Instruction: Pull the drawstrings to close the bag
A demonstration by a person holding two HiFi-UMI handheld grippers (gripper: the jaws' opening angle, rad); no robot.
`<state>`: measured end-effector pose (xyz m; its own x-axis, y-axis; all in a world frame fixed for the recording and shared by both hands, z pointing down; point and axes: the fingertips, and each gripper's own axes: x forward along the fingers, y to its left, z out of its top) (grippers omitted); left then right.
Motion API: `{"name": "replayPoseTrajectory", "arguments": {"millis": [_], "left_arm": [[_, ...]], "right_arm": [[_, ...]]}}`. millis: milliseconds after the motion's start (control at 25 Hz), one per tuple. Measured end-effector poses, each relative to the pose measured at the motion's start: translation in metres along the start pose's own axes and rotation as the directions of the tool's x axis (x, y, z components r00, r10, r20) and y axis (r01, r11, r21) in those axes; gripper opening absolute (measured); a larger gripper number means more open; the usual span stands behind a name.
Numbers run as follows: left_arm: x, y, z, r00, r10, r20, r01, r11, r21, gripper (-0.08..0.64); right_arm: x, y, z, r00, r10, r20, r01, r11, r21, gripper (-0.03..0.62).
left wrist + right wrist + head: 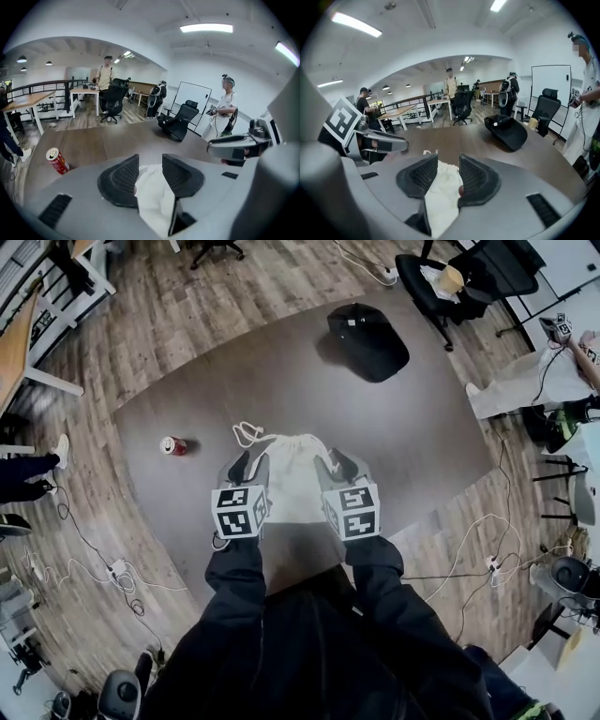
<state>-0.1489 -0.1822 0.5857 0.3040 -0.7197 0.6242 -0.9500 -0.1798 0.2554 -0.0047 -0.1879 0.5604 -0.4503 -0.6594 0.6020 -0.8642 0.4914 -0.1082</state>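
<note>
Only our head view shows the whole white bag (293, 474) flat on the bench (422, 427), lengthwise away from us, drawstring (247, 433) at its far end. Gripper views show left tongs (150, 163) and right tongs (448, 163) spread, cloth between.

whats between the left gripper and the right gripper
The white cloth drawstring bag fills that gap, one side edge in the left gripper and the other in the right gripper, both open; the head view shows it.

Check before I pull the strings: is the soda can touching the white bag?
Apart. The head view shows bare table between the can and the bag.
</note>
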Motion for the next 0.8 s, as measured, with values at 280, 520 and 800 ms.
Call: {"name": "replayPoseTrajectory", "arguments": {"millis": [280, 520, 800], "left_arm": [[-0.068, -0.048, 0.066, 0.984, -0.007, 0.177, 0.0, 0.999, 0.042, 0.068], [-0.121, -0.085, 0.103, 0.957, -0.018, 0.288, -0.003, 0.998, 0.07, 0.037], [-0.167, -0.124, 0.139, 0.921, -0.044, 0.387, -0.013, 0.99, 0.143, 0.032]], "right_arm": [[-0.069, 0.025, 0.079, 0.98, -0.012, 0.201, 0.019, 0.999, -0.034, 0.043], [-0.126, 0.039, 0.112, 0.954, 0.002, 0.301, 0.021, 0.997, -0.073, 0.023], [-0.178, 0.045, 0.148, 0.909, 0.009, 0.416, 0.039, 0.993, -0.108, 0.021]]}}
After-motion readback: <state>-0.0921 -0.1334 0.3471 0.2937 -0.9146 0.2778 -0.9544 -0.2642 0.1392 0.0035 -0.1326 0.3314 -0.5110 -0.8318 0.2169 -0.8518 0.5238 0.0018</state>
